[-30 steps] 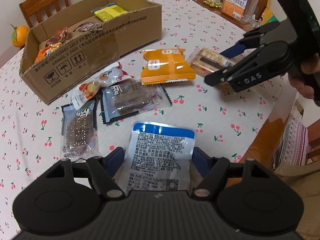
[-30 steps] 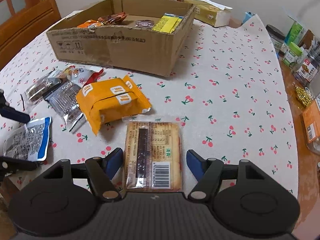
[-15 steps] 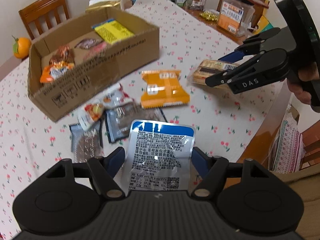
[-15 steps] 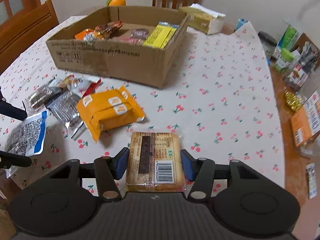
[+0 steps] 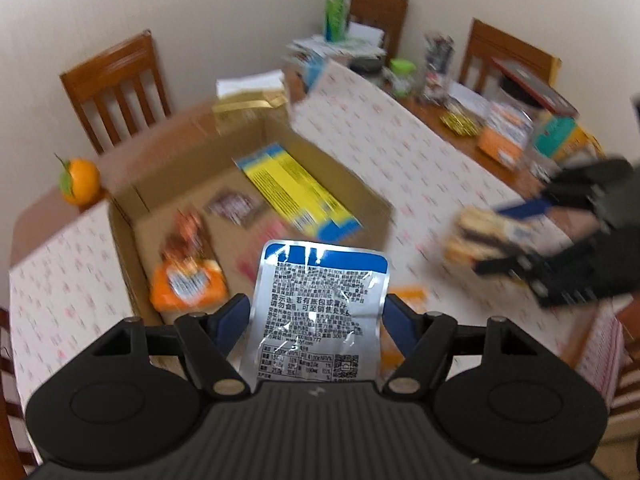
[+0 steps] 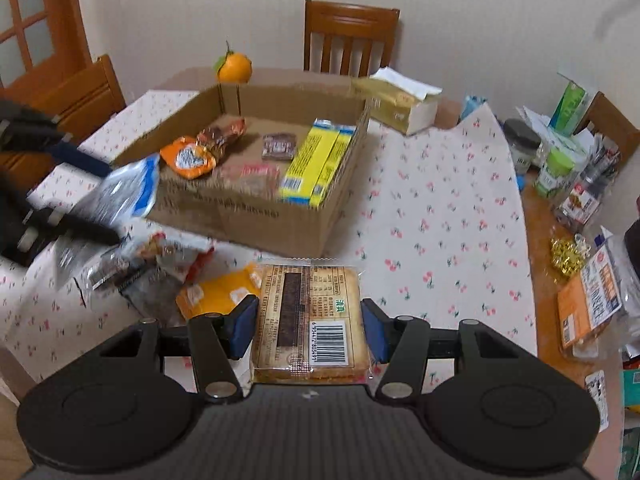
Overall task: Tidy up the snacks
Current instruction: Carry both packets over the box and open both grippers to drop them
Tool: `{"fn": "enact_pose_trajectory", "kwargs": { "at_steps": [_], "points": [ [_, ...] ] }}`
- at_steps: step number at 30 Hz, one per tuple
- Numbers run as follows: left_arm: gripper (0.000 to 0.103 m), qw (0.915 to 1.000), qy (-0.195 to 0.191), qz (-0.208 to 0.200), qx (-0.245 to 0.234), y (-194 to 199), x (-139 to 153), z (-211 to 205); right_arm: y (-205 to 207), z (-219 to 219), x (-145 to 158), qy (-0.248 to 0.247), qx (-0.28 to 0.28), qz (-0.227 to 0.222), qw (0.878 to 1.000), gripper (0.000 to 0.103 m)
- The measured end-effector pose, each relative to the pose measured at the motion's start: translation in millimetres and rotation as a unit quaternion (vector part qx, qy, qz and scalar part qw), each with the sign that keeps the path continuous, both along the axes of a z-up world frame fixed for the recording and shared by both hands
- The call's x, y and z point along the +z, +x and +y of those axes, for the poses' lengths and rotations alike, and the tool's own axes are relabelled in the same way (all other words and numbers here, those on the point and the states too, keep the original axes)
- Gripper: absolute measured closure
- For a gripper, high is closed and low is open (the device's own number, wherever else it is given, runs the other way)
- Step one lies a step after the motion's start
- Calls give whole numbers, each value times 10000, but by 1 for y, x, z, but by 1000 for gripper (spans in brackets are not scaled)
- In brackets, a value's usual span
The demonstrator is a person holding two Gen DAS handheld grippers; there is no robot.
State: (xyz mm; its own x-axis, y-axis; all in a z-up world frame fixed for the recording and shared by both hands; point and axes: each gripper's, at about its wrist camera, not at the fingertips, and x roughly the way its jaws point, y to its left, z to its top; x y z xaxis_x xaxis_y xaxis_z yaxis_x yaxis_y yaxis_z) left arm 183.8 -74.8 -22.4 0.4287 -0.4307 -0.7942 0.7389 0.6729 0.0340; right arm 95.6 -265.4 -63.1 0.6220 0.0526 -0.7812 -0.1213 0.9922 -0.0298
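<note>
Left tool (image 5: 316, 314) is clamping a silver-and-blue foil pouch (image 5: 320, 304) by its side edges, and it's hanging over the near end of the cardboard box (image 6: 256, 216). Right tool (image 6: 308, 328) is squeezing a clear-wrapped cracker pack (image 6: 310, 320) between its blue pads, up off the cherry-print tabletop (image 6: 440, 208), short of the box.

Biggest worry is the two tools crowding each other, since they're both aiming at the same box and one could knock the other's load loose. The box already has the yellow boxes (image 6: 318, 166) and an orange bag (image 6: 186, 158) inside, so a drop could land half on the rim. The pouch looks slick and floppy, so I'd guess it's the likelier one to be slipping out.
</note>
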Motion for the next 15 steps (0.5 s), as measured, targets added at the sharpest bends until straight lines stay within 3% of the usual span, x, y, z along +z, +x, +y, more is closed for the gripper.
{"fn": "enact_pose_trajectory", "kwargs": {
  "at_steps": [10, 15],
  "points": [
    [31, 9992, -177, 28, 348, 100, -14, -25, 11, 0, 19, 75, -283, -224, 9993, 43],
    [23, 9971, -407, -82, 644, 126, -32, -35, 19, 5, 21, 23, -329, -191, 9993, 43]
  ]
}}
